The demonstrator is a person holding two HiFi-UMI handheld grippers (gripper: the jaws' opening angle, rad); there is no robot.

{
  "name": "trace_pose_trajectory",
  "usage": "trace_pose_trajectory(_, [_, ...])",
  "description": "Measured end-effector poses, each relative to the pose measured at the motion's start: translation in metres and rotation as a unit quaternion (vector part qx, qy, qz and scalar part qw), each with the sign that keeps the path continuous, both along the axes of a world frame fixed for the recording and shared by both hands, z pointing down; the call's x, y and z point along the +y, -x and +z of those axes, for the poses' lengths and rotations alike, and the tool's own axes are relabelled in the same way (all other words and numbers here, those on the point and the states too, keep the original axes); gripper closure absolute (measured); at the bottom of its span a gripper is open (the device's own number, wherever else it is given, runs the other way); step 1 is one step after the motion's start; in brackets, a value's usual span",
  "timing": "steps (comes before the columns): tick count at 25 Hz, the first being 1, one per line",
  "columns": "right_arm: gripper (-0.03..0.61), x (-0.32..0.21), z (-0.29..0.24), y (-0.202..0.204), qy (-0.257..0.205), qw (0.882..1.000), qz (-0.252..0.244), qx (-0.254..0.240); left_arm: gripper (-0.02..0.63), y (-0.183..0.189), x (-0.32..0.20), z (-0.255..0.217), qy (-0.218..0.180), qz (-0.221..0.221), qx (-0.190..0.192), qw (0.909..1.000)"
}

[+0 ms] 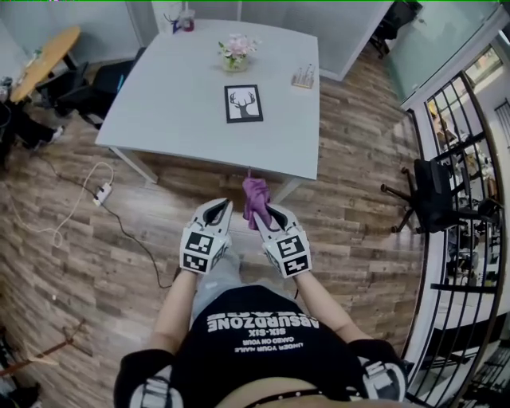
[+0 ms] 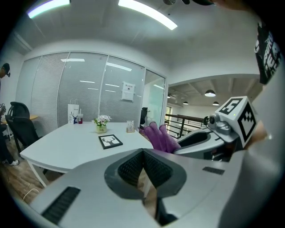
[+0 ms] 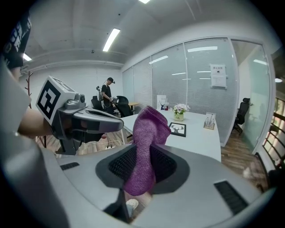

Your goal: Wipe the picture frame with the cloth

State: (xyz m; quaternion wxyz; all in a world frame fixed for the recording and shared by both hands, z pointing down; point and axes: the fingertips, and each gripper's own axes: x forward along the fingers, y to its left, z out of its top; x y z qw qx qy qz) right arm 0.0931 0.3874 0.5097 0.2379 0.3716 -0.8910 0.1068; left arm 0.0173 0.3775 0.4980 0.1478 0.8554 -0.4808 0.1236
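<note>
A black picture frame (image 1: 244,103) with a deer print lies flat on the white table (image 1: 175,119); it also shows in the left gripper view as the frame (image 2: 110,141) and in the right gripper view as the frame (image 3: 177,129). My right gripper (image 1: 267,212) is shut on a purple cloth (image 1: 255,198), which sticks up between its jaws as the cloth (image 3: 147,147). My left gripper (image 1: 223,209) hangs beside it, shut with nothing in it. Both are in front of the table's near edge, above the wooden floor.
A small flower pot (image 1: 237,52), a clear holder (image 1: 303,76) and a cup (image 1: 186,19) stand on the table's far part. A power strip with cable (image 1: 102,191) lies on the floor at left. A black chair (image 1: 438,199) and railing stand at right. A person (image 3: 107,95) stands far off.
</note>
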Motion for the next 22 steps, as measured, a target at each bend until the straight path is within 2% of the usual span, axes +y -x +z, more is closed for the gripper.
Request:
trace_pose_trajectory(4, [0.468,-0.047,-0.004,0.025,-0.008,1.000,0.011,-0.006,0.598,0.029,-0.048,-0.010,-0.012,0.007,-0.007,0.9999])
trace_pose_trajectory(10, [0.468,-0.094,0.004,0.047,-0.001,1.000,0.031,-0.002,0.598,0.059,-0.097,-0.001,-0.008,0.010,-0.013,0.9998])
trace_pose_trajectory(14, [0.468,-0.121,0.009,0.048,0.001,0.999,0.031,0.013,0.598,0.064,-0.119,0.008,0.002,0.009,0.002,1.0000])
trace_pose_trajectory(22, [0.468,-0.215,0.012,0.031,-0.007,0.998,0.059,0.015,0.598,0.066,-0.175,0.033,0.026,0.007,-0.005,0.9996])
